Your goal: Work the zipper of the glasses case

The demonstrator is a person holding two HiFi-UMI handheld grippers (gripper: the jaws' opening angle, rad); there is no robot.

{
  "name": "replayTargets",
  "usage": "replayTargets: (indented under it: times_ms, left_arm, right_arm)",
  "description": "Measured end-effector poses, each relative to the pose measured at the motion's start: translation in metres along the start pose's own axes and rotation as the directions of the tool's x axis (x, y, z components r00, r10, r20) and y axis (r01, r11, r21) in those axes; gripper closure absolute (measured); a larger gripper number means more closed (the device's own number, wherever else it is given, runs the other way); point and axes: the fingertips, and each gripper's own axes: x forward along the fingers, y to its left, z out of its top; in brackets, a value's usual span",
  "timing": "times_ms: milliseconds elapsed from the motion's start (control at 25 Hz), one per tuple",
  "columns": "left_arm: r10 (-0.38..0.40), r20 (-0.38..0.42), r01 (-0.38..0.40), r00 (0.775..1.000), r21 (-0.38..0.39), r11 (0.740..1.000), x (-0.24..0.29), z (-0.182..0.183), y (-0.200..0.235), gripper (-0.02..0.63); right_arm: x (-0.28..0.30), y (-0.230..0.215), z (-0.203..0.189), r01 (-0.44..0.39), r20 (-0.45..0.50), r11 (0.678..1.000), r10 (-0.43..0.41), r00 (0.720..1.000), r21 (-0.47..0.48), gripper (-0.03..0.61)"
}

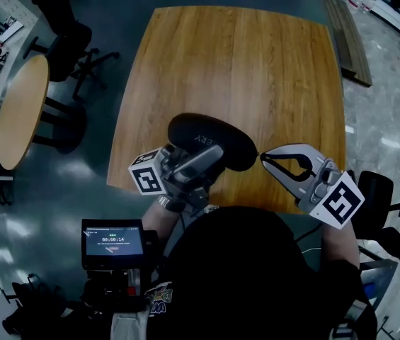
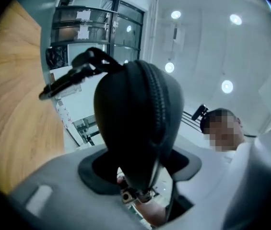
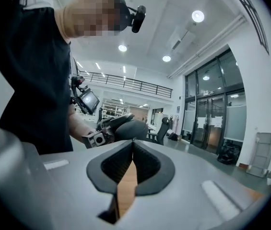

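Observation:
A black oval glasses case (image 1: 203, 140) hangs just over the near edge of the wooden table (image 1: 242, 62). My left gripper (image 1: 203, 160) grips its near left part, pads pressed on both sides. In the left gripper view the case (image 2: 135, 119) fills the gap between the jaws, and its zipper (image 2: 161, 104) runs up its middle. My right gripper (image 1: 262, 156) is shut at the case's right end, pinching a small dark zipper pull (image 1: 258, 156). The right gripper view shows the tips (image 3: 133, 140) meeting against the case (image 3: 130, 128). From the left gripper view, the right gripper (image 2: 73, 78) reaches the case's far end.
A round wooden table (image 1: 19, 112) and dark chairs (image 1: 72, 41) stand to the left on the floor. Another chair (image 1: 376, 190) is at my right. A small screen (image 1: 112, 243) is mounted at my chest. The square table stretches away beyond the case.

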Motion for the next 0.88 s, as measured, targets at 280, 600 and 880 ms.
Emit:
replayTargets:
  times_ms: [280,600,880]
  left_arm:
    - [0.12,0.259,-0.115,0.958,-0.036,0.993,-0.008,0.029,0.016,0.359]
    - [0.224,0.343,-0.212,0.912,-0.071,0.975,-0.008,0.035,0.037,0.359]
    - [0.257,0.336,-0.249,0.906,-0.068,0.966,-0.014,0.031,0.048,0.359]
  right_arm:
    - [0.015,-0.006,0.001,0.171,-0.022,0.971,-0.177,0.984,-0.166,0.574]
    - [0.04,0.014,-0.014,0.149,-0.087,0.948,-0.179,0.98,-0.28,0.571]
    - [0.044,0.01,-0.024,0.149,-0.111,0.96,-0.179,0.978,-0.235,0.574]
